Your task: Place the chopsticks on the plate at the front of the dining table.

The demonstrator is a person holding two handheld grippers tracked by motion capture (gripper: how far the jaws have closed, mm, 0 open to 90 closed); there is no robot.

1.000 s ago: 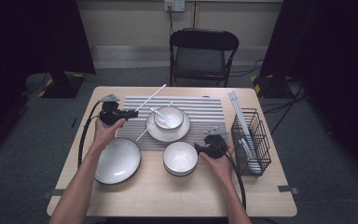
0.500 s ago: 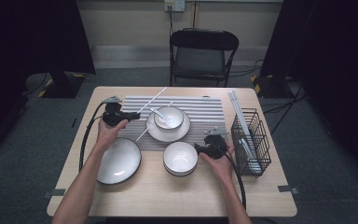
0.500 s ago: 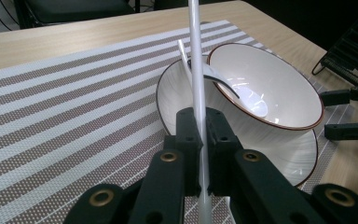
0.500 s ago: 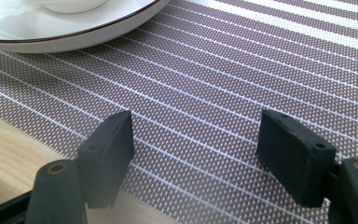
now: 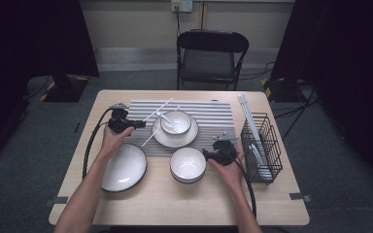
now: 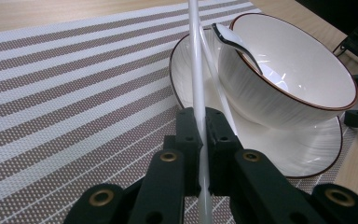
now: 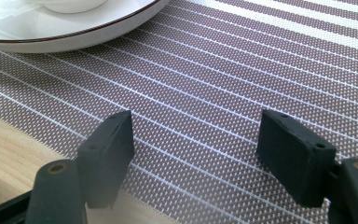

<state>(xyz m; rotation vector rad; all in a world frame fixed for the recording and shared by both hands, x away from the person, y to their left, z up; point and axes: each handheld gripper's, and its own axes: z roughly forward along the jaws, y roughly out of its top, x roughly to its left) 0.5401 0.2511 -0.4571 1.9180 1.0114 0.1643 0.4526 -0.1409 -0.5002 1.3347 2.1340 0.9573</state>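
Note:
My left gripper (image 6: 200,116) is shut on a thin white chopstick (image 6: 195,60) that runs up and away over the striped placemat (image 6: 74,93). In the high view this gripper (image 5: 138,124) sits at the mat's left edge, and the chopstick (image 5: 160,108) points to the far right. A second chopstick (image 6: 216,88) leans on the saucer (image 6: 307,149), which carries a white bowl (image 6: 298,70) with a spoon (image 6: 235,42) in it. My right gripper (image 7: 196,140) stands open over the mat's near edge with nothing between its jaws. It (image 5: 206,154) is beside an empty white bowl (image 5: 188,164).
A large dark-rimmed plate (image 5: 124,167) lies at the front left under my left forearm. A black wire rack (image 5: 262,145) holding white pieces stands at the right edge. A folding chair (image 5: 211,53) is behind the table. A saucer's rim (image 7: 74,32) shows ahead of the right jaws.
The left gripper has shifted very slightly toward me, still with the chopstick in it. The right hand has stayed still.

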